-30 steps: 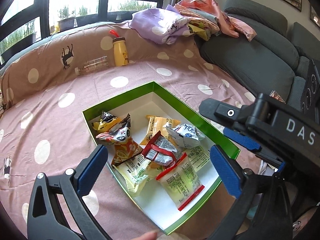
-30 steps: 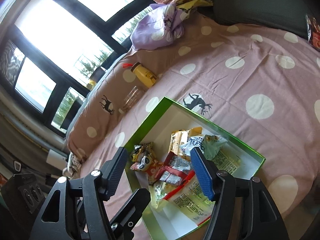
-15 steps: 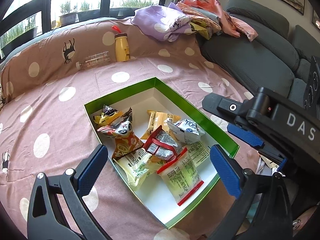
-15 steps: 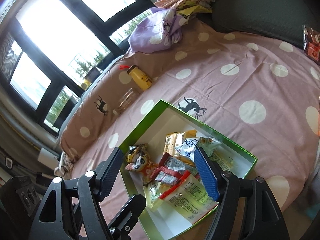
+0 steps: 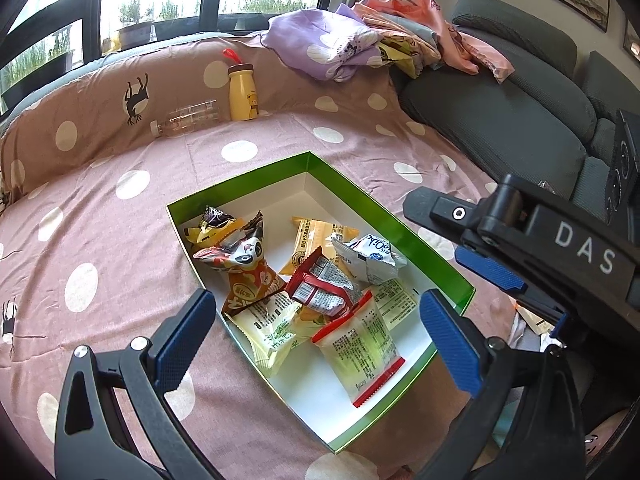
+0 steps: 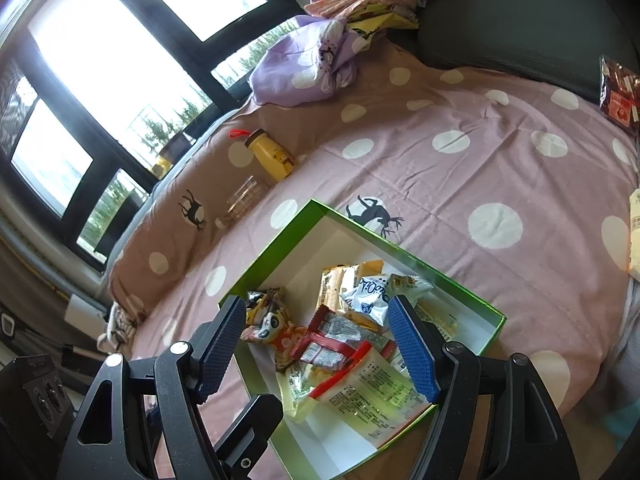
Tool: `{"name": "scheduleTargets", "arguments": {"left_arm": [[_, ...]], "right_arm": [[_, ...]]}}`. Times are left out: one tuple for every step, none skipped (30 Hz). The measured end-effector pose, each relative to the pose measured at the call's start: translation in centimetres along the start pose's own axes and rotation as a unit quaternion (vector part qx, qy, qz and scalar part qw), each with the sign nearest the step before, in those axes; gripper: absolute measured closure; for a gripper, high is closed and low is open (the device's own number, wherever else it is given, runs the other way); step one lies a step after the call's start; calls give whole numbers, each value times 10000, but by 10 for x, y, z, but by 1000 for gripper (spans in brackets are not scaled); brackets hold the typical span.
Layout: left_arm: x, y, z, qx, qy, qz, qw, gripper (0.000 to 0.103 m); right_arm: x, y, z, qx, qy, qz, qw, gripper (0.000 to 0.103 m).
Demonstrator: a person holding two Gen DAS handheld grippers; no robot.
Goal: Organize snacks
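Note:
A green-rimmed box with a white inside (image 5: 400, 224) (image 6: 280, 240) lies on the pink dotted bedspread and holds several snack packets. Among them are a panda packet (image 5: 240, 256) (image 6: 272, 330), a red-and-silver packet (image 5: 320, 288) (image 6: 332, 344), a white-and-blue packet (image 5: 372, 258) (image 6: 376, 300) and a pale packet with a red strip (image 5: 360, 348) (image 6: 368, 392). My left gripper (image 5: 316, 344) hovers open above the box's near end, nothing between its blue pads. My right gripper (image 6: 316, 352) also stands open over the packets, empty. Its arm (image 5: 520, 240) crosses the left wrist view's right side.
A yellow bottle (image 5: 242, 94) (image 6: 270, 154) and a clear bottle (image 5: 186, 120) (image 6: 242, 202) lie by the raised bed edge. A heap of clothes (image 5: 360, 40) (image 6: 320, 64) and a grey sofa (image 5: 500, 112) sit behind. More packets (image 6: 620, 92) lie at far right.
Both views have shifted slightly; the box now sits a little farther from the grippers. The packets lie as before and both grippers stay open and empty.

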State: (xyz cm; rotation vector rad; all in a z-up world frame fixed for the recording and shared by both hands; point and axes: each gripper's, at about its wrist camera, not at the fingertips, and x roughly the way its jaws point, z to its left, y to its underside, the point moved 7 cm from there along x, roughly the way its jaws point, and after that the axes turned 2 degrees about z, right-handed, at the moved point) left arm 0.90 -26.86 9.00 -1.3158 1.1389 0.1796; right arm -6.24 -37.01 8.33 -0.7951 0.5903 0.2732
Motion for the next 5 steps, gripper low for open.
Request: {"name": "scheduleTargets", "arguments": {"left_arm": [[0,1,0,3,-5,15,10000,1],[1,1,0,5,-11,22,10000,1],[1,1,-1,5,-18,25,10000,1],[1,1,-1,1,-22,27,10000,1],[1,1,0,-11,-21,32,10000,1]], "right_arm": [[0,0,0,1,16,-8,10000,29],[0,0,0,2,35,-10,10000,29],[0,0,0,6,53,-17,10000,29],[0,0,0,6,66,-20,10000,29],[0,0,-1,5,75,-23,10000,29]]}}
